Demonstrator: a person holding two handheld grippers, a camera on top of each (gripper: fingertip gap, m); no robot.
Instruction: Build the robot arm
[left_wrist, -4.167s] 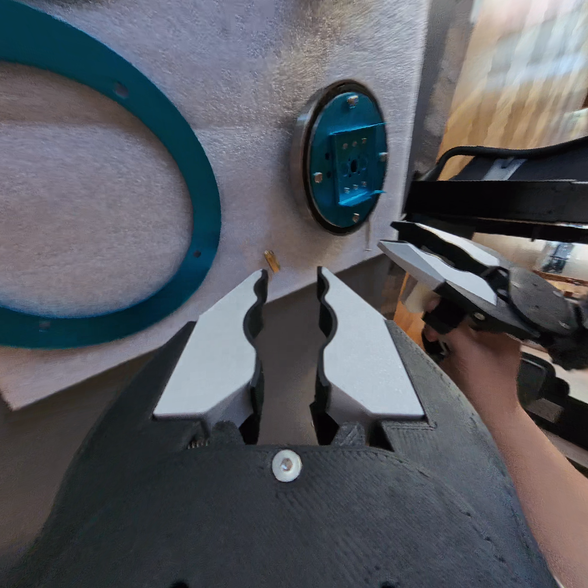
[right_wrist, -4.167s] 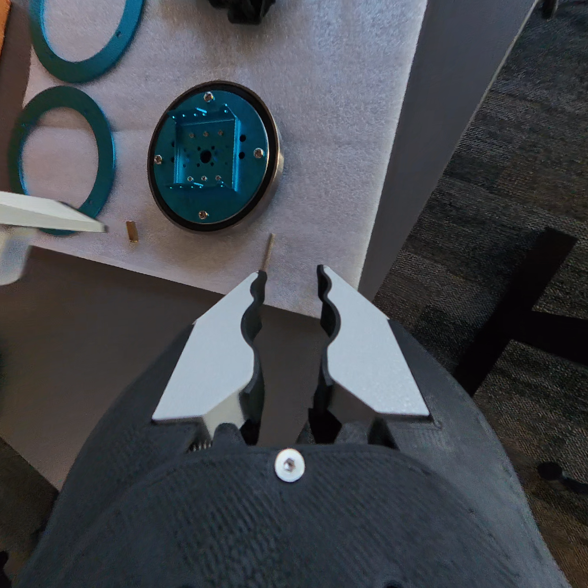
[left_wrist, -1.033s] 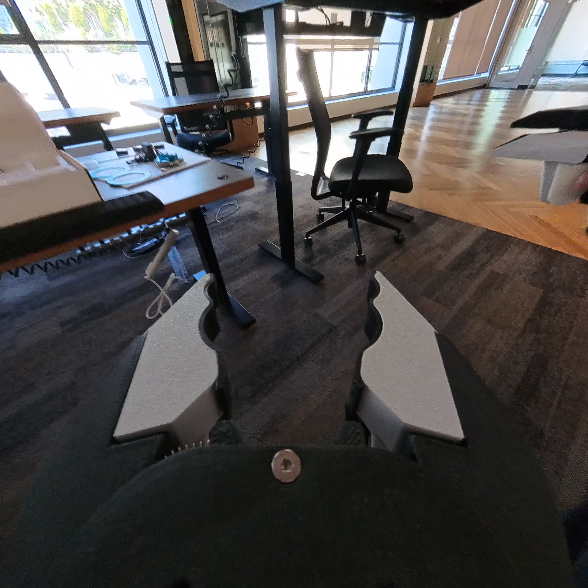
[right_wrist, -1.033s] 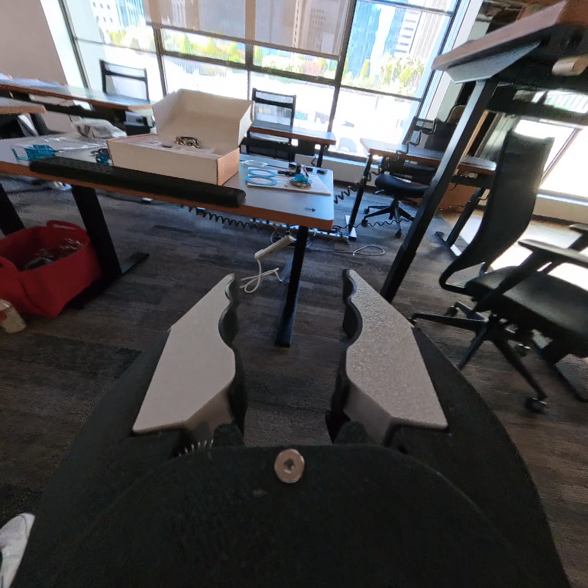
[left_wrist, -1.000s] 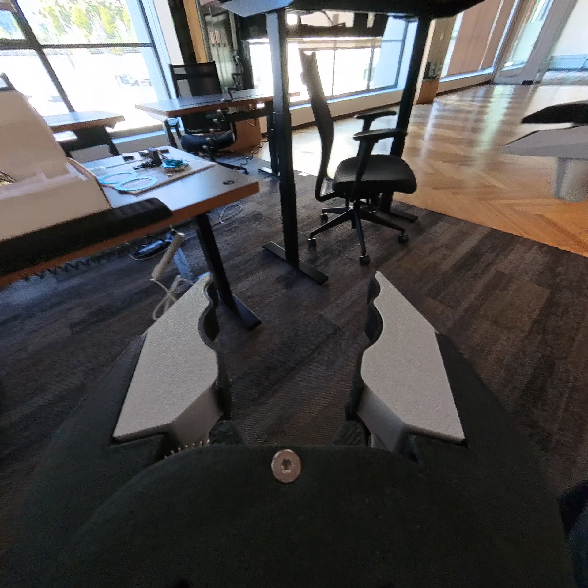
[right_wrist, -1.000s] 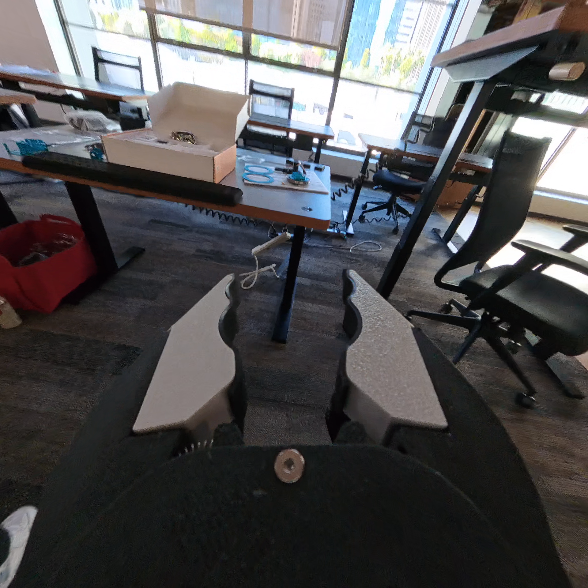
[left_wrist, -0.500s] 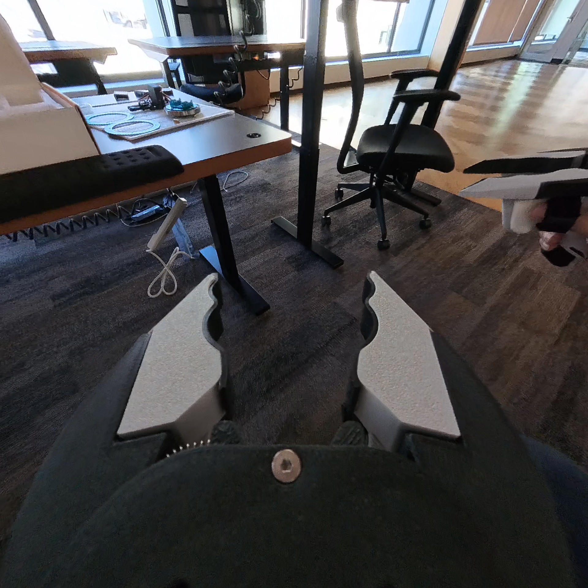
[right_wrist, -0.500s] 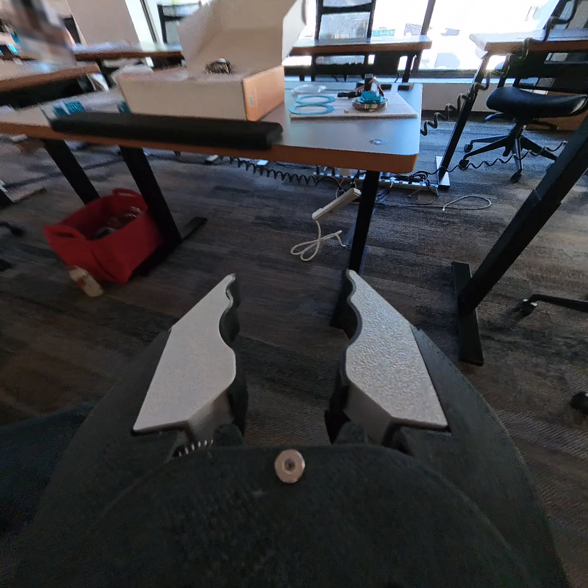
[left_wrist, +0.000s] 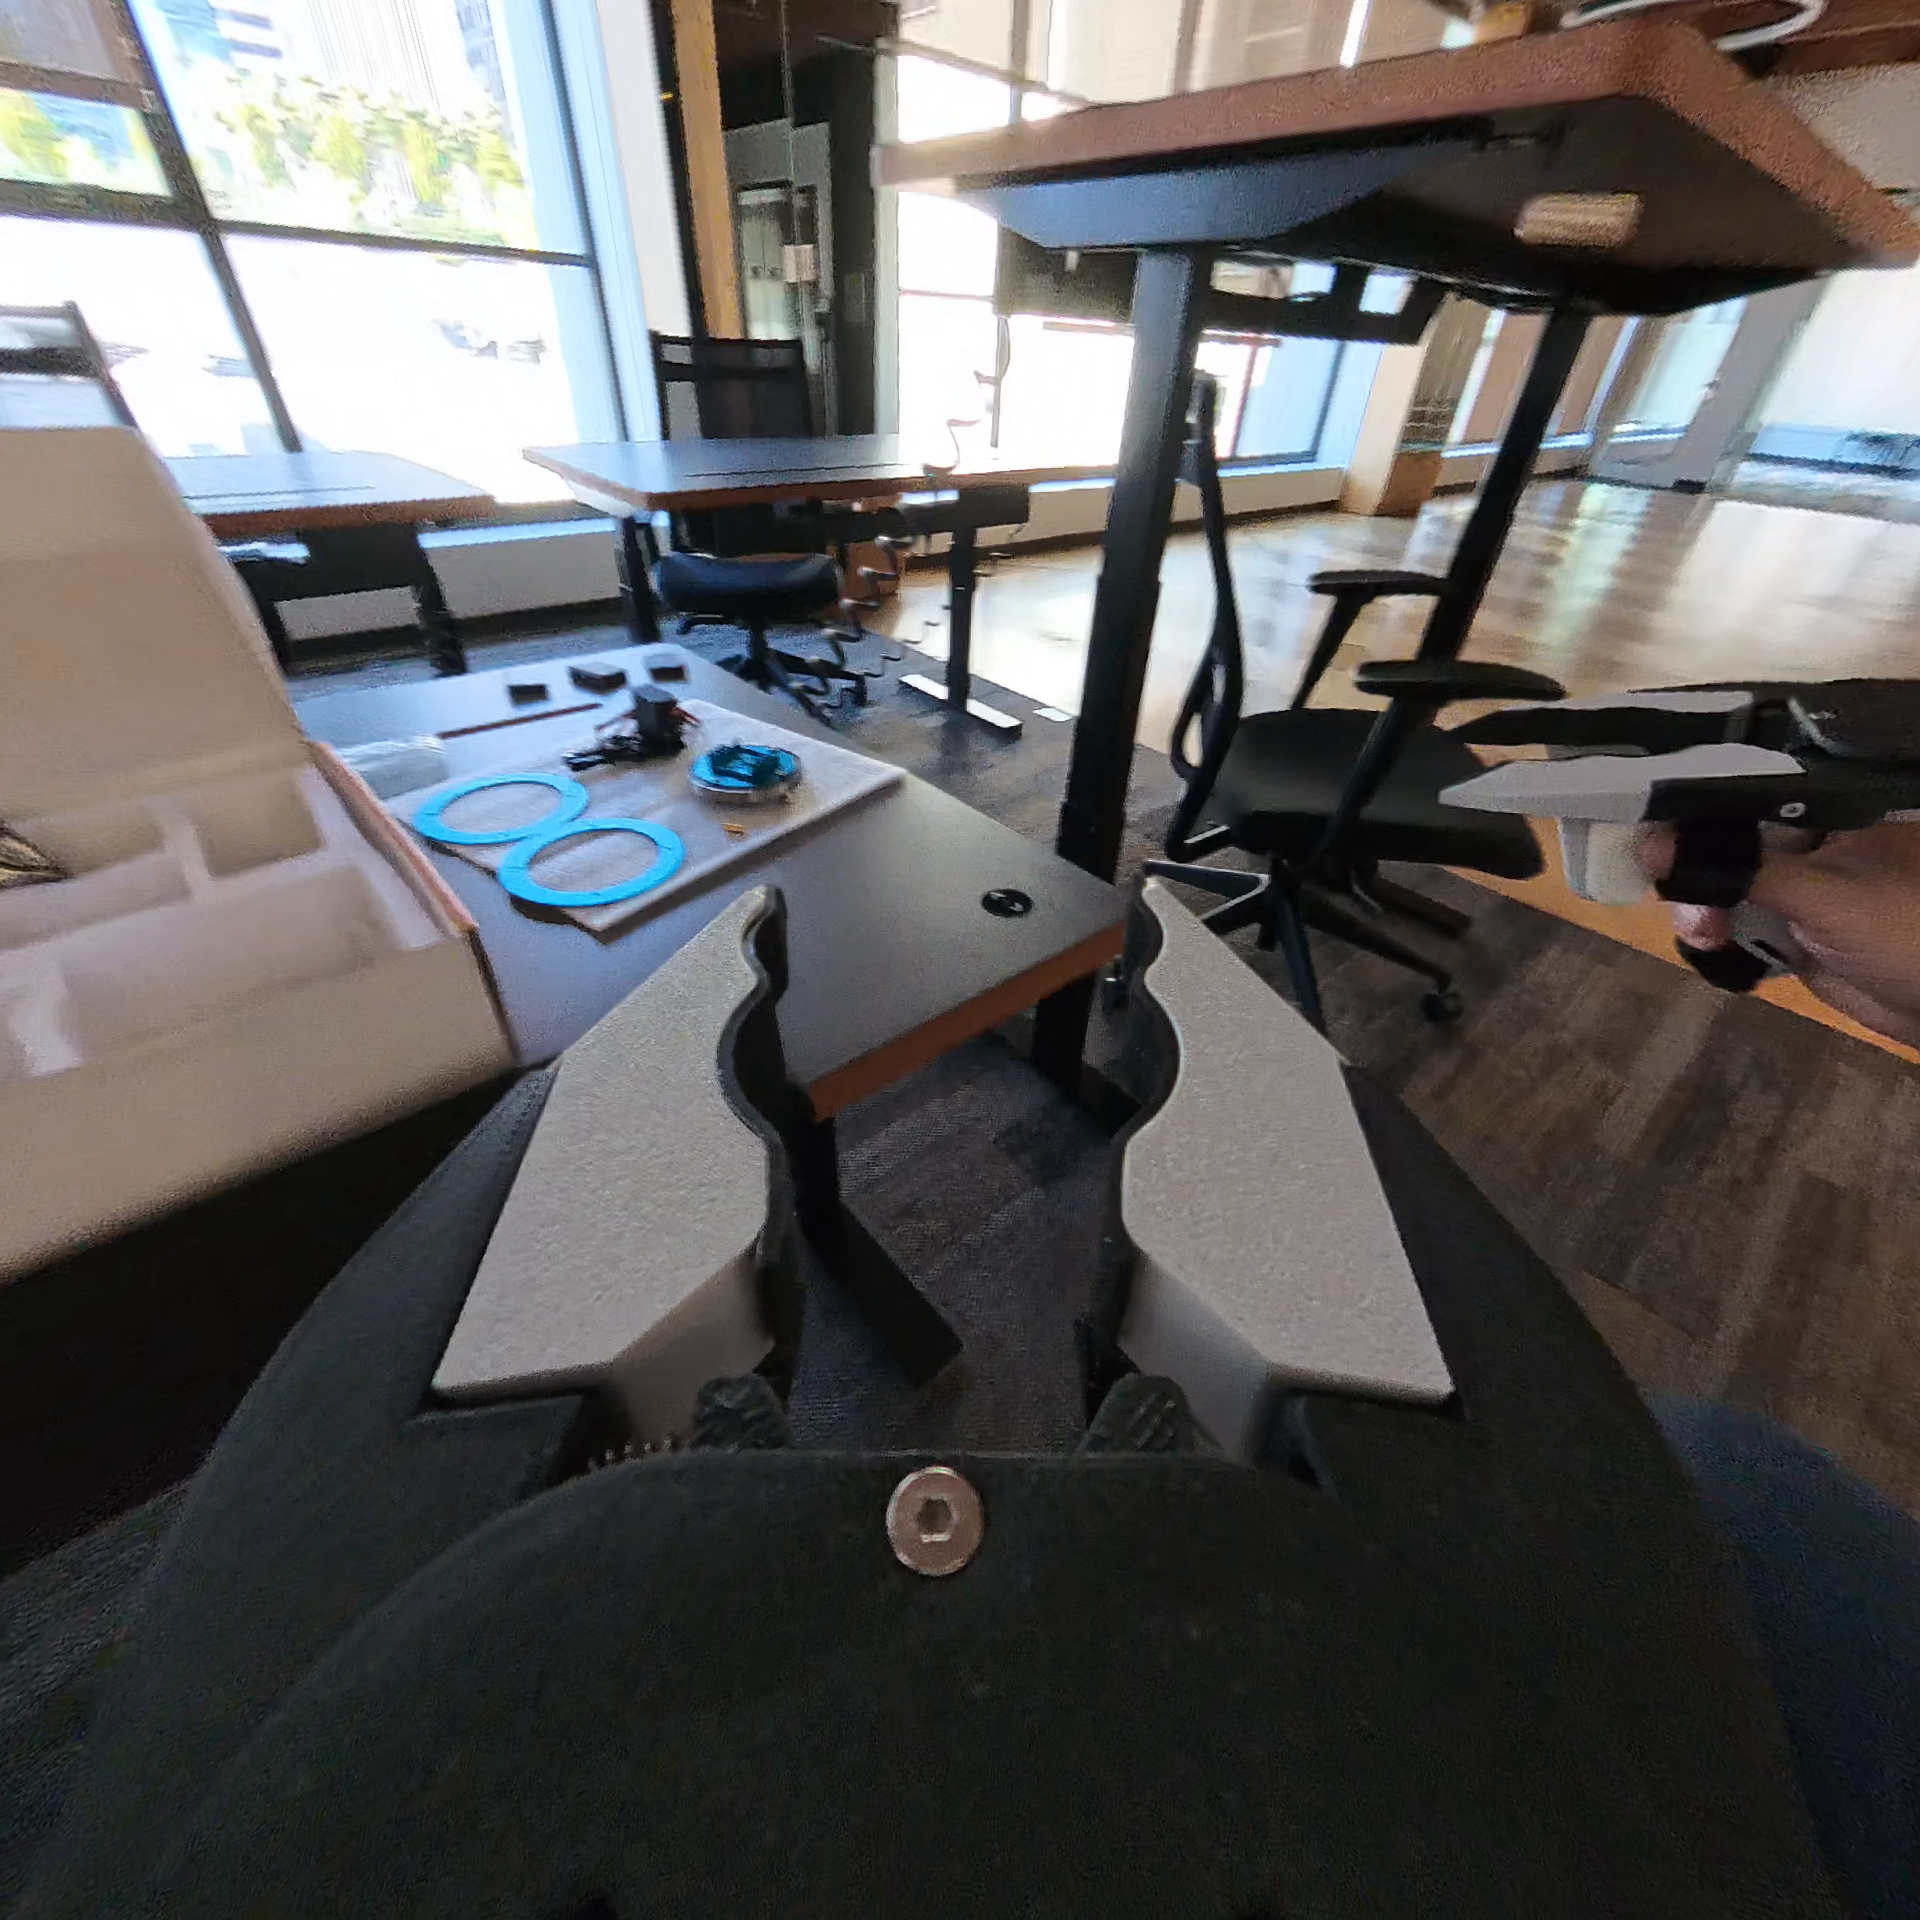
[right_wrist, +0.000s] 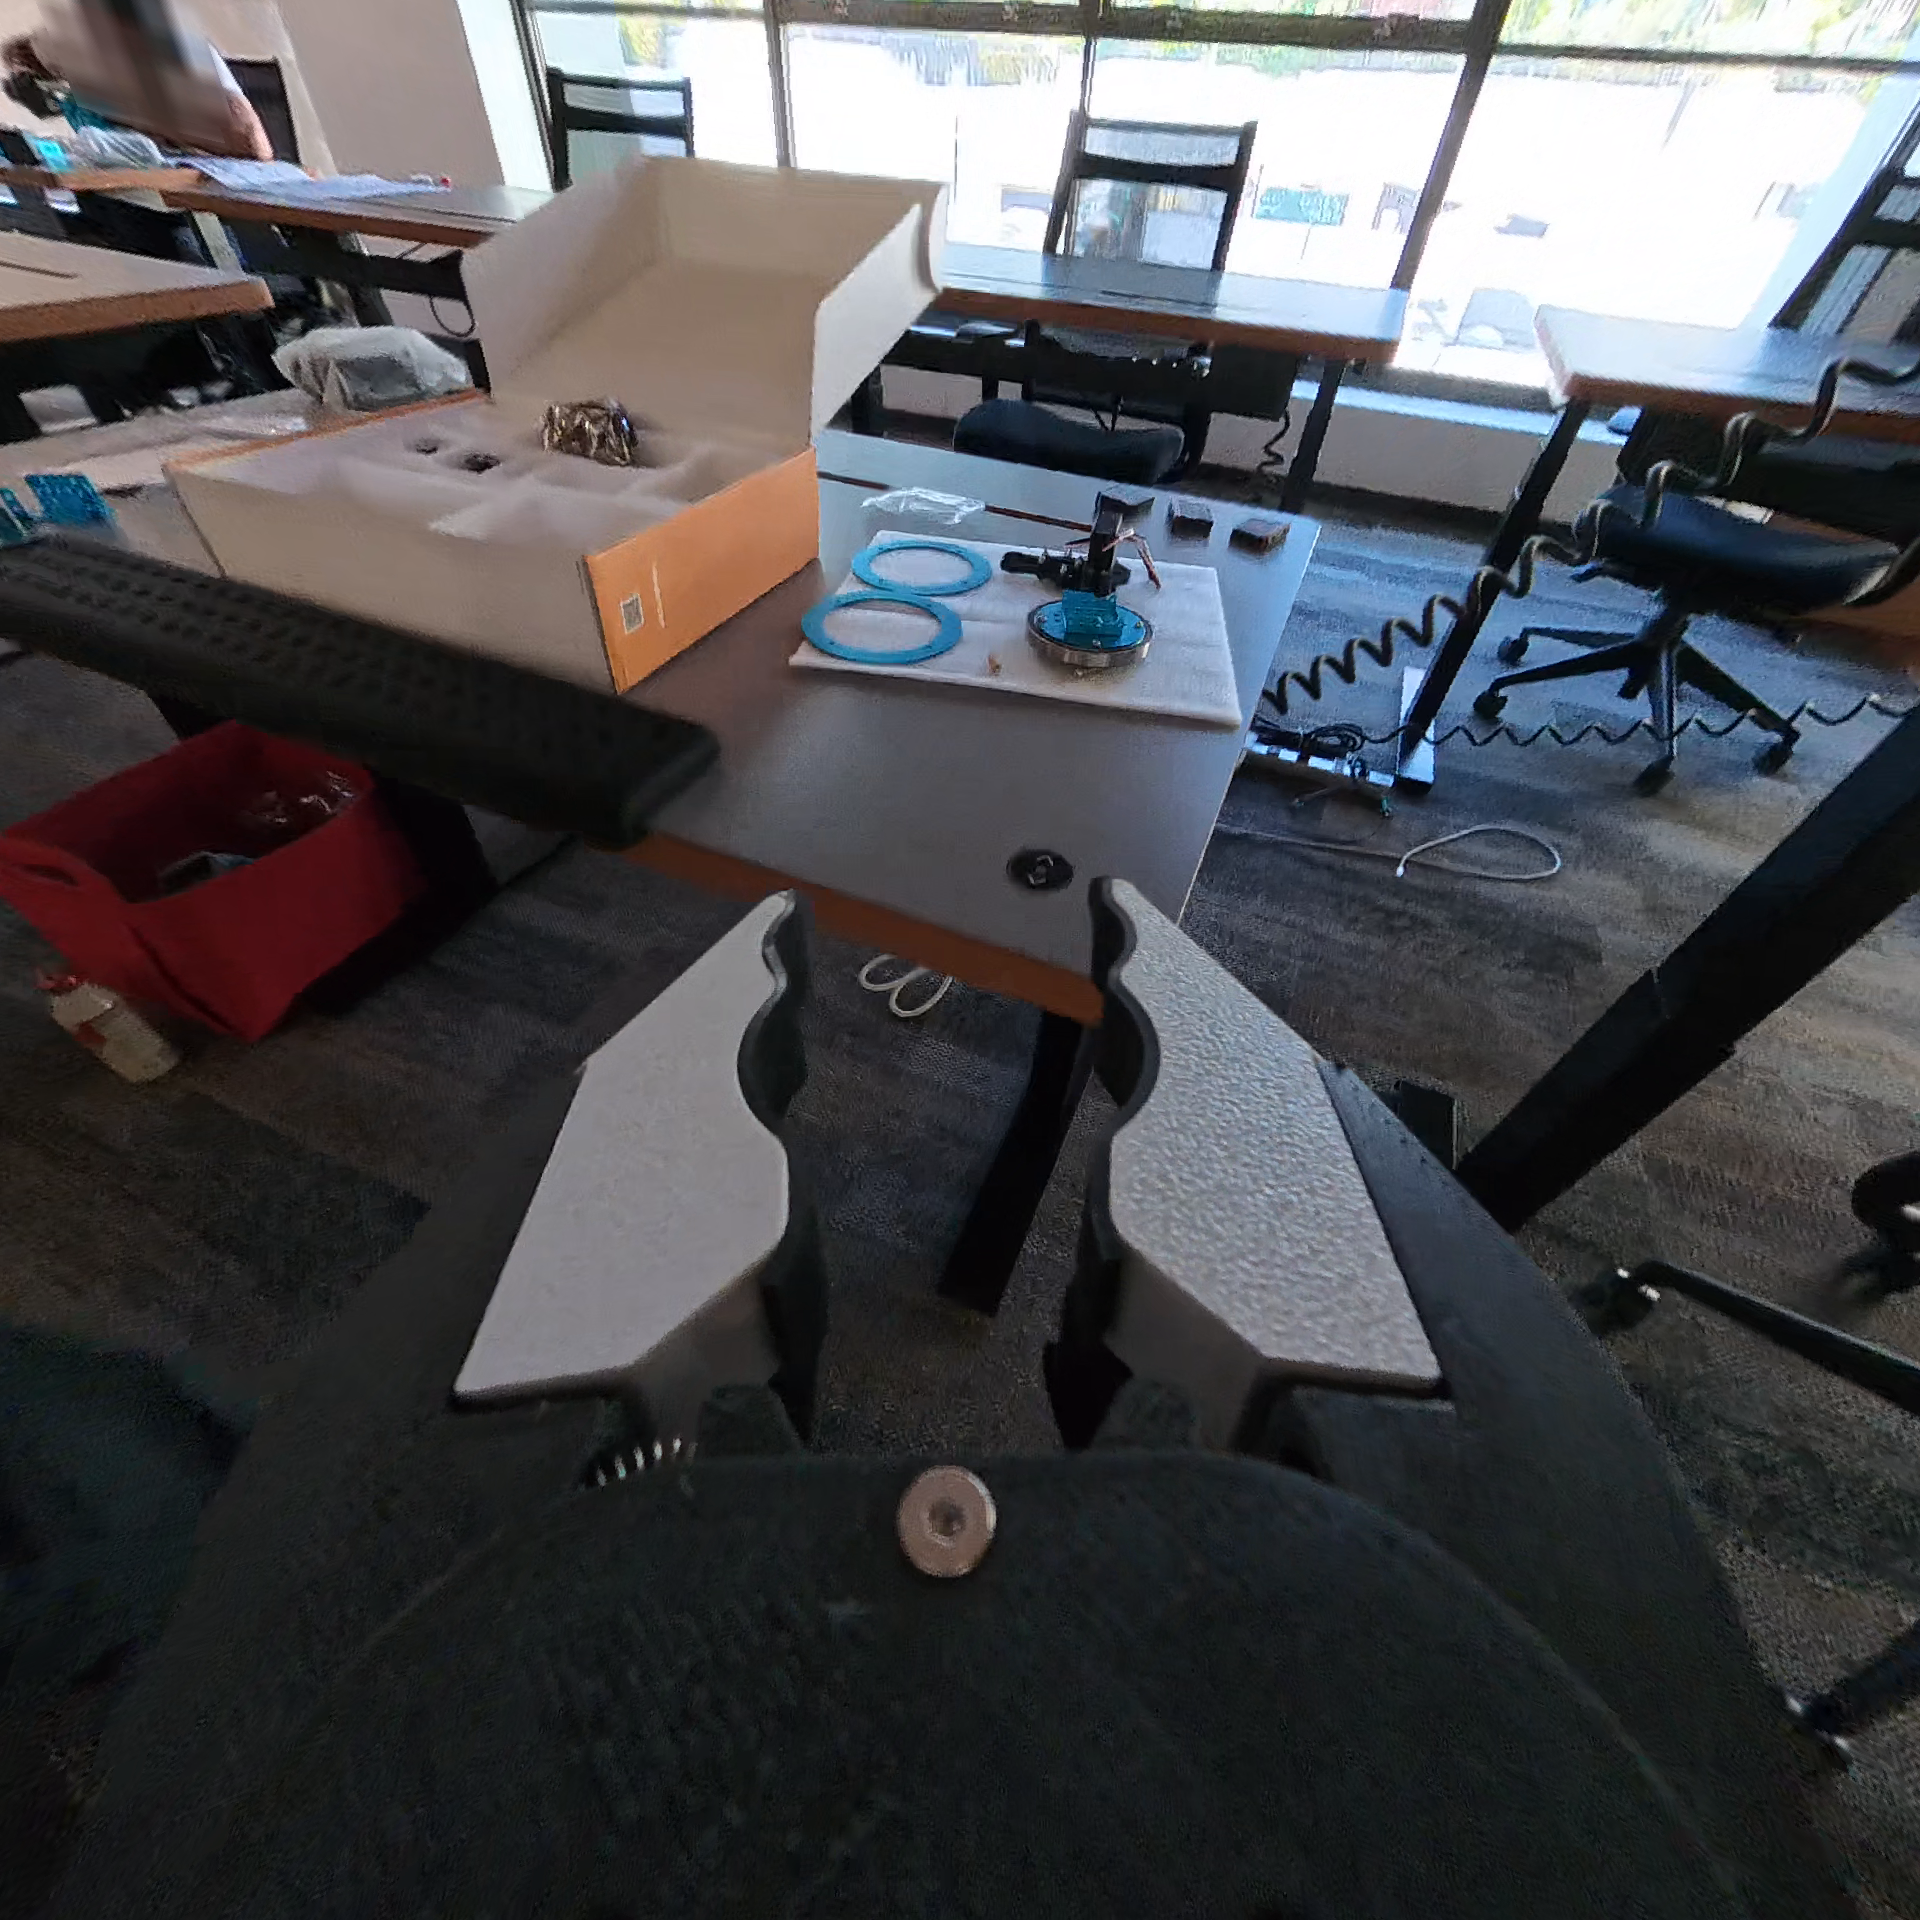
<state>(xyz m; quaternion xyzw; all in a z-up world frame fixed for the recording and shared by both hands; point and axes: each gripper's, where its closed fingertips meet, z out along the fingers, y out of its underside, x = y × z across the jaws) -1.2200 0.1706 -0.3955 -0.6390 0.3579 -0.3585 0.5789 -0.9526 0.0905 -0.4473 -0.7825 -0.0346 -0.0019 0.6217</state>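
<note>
My left gripper (left_wrist: 954, 914) is open and empty, held in the air in front of the near corner of a dark desk (left_wrist: 914, 935). My right gripper (right_wrist: 943, 909) is open and empty too, also short of that desk (right_wrist: 935, 790); it shows at the right in the left wrist view (left_wrist: 1621, 769), held by a hand (left_wrist: 1829, 935). On the desk lies a white foam mat (right_wrist: 1143, 665) with two blue rings (right_wrist: 883, 627) (left_wrist: 592, 857), a round blue disc part in a metal rim (right_wrist: 1089, 634) (left_wrist: 744, 774) and a small black part (right_wrist: 1091, 556).
An open white and orange box (right_wrist: 582, 499) and a long black wrist rest (right_wrist: 343, 675) lie on the desk's left. A red bag (right_wrist: 197, 883) sits on the carpet below. Office chairs (left_wrist: 1382, 769) (right_wrist: 1704, 582), a raised desk (left_wrist: 1455, 156) and its black leg (right_wrist: 1714, 997) stand to the right.
Both grippers left the foam mat, swung down low away from the desk, and have now risen and come nearer to it. Both opened wider than 4.2 s ago.
</note>
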